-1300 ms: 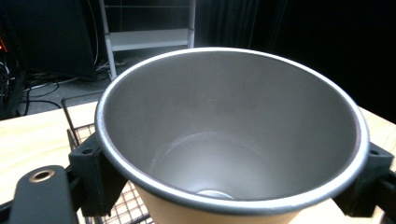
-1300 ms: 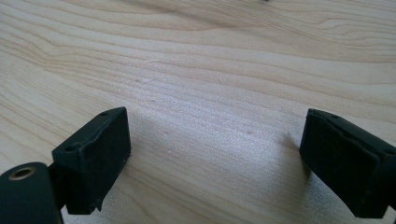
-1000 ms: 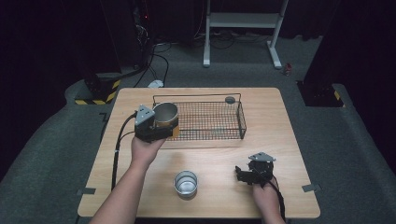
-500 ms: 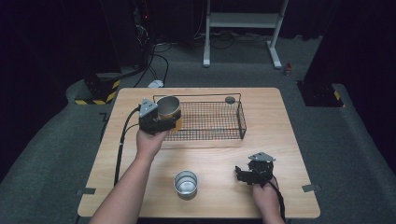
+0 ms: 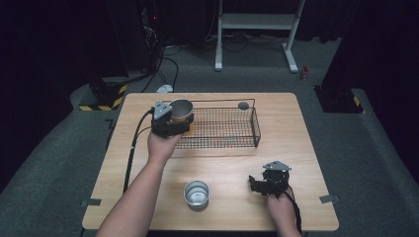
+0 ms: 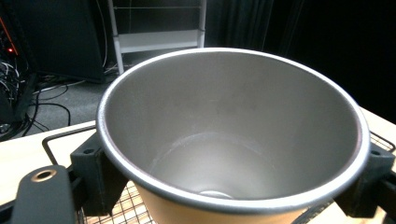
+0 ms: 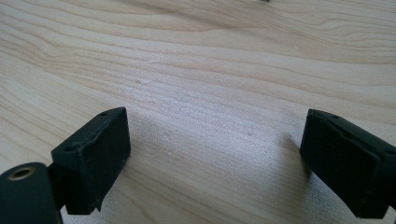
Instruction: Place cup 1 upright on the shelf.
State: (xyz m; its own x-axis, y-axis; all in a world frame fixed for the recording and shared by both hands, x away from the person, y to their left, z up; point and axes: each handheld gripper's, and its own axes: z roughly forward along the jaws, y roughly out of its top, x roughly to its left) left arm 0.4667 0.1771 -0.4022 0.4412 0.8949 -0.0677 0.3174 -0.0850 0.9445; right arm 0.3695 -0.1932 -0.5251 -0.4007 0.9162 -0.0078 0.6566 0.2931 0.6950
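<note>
My left gripper point(image 5: 170, 123) is shut on a steel cup point(image 5: 181, 111), held upright at the left end of the black wire basket point(image 5: 254, 126). In the left gripper view the cup point(image 6: 233, 140) is empty, and the black pads point(image 6: 93, 170) press on its sides just under the rim. A second steel cup point(image 5: 196, 193) stands on the table near the front edge. To its right, my right gripper point(image 5: 262, 185) rests low on the wood. In the right gripper view my right gripper point(image 7: 215, 158) has its jaws wide apart, with bare table between them.
The wooden table point(image 5: 296, 148) has the basket at its far middle. A small dark round thing point(image 5: 243, 105) lies just behind the basket's far rim. The left gripper's cable point(image 5: 132, 148) trails down the table's left side. Dark floor surrounds the table.
My left hand has carried the cup a little farther away and to the right, to the basket's left end. The right gripper and the front cup have stayed put.
</note>
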